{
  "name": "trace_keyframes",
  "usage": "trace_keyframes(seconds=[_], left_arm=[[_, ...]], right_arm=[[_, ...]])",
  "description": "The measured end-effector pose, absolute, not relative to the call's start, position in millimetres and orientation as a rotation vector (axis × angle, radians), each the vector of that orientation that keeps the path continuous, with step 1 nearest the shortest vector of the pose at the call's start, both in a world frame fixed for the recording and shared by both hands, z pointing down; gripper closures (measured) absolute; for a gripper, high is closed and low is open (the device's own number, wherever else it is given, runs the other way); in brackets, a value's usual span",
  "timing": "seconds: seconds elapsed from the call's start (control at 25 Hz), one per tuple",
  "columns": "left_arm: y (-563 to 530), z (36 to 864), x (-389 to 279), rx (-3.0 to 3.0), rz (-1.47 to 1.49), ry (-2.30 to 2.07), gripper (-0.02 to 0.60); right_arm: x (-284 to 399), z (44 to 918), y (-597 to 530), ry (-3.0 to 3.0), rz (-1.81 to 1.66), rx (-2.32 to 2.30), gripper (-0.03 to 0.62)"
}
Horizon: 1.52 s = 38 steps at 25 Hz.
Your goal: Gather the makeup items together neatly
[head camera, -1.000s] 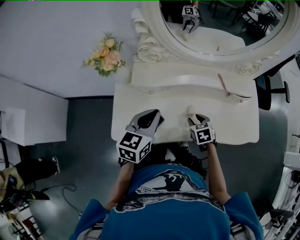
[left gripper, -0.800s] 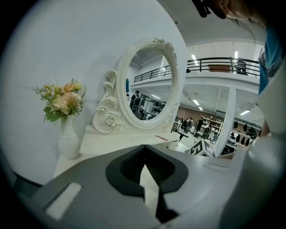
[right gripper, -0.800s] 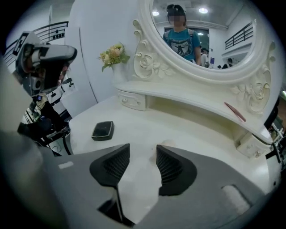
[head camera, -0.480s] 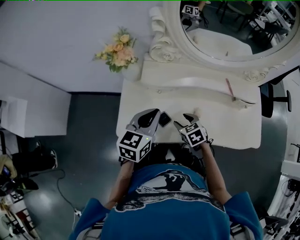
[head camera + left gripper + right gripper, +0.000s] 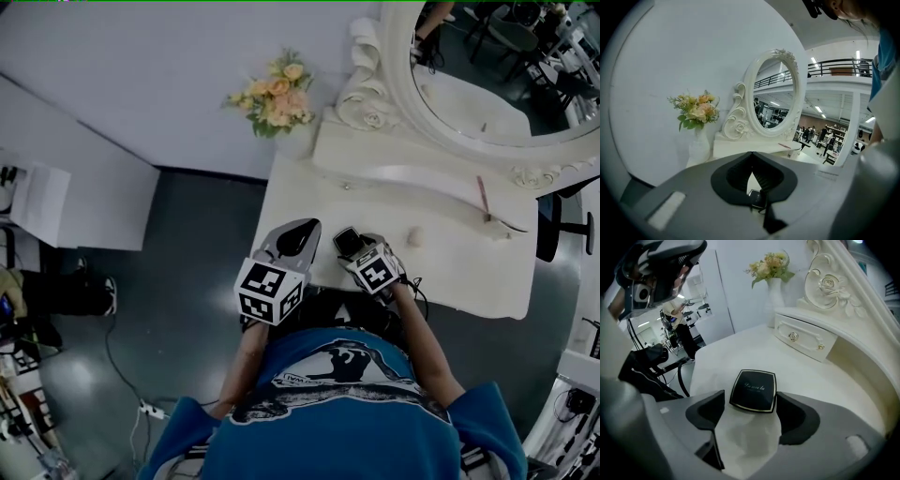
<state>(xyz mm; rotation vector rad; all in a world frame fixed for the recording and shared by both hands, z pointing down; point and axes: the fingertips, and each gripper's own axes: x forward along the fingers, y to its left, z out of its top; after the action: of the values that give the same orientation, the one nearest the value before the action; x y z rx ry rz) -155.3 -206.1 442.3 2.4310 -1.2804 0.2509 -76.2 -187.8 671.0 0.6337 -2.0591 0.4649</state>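
- Gaping wide after just opening, the right gripper (image 5: 751, 405) has the near edge of the black compact (image 5: 753, 390) between its pads, which do not press on it.
- The compact lies flat on the white dressing table (image 5: 450, 272), at the centre of the head view.
- The left gripper (image 5: 751, 157) has its jaws closed tip to tip on nothing, at the table's near left edge.
- A beige puff (image 5: 414, 236) lies right of the compact, and a pink pencil (image 5: 482, 199) sits further to the upper right, below the oval mirror (image 5: 487, 94).
- Flowers (image 5: 274, 94) stand at upper left.
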Motion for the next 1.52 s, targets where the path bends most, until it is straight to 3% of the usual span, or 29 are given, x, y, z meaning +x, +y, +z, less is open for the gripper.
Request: trace_keyframes(seconds=[0.16,0.68,1.52], left_arm=[[-205.4,444.2,-166.5,2.405,0.25,-1.309,0.568],[-206.8,450.4,-138.0,2.451,0.287,-1.191,0.568],[-191.5,447.7,-10.9,2.518,0.37,-1.052,0.568]], right_arm=[[-75.9,672.2,-190.4,-2.049,0.452,0.68,0.281],[-52.7,660.5,-185.6,-2.058,0.652,0.809,0.287],[167.7,616.2,-202.8,-1.938,0.845,1.392,0.287]])
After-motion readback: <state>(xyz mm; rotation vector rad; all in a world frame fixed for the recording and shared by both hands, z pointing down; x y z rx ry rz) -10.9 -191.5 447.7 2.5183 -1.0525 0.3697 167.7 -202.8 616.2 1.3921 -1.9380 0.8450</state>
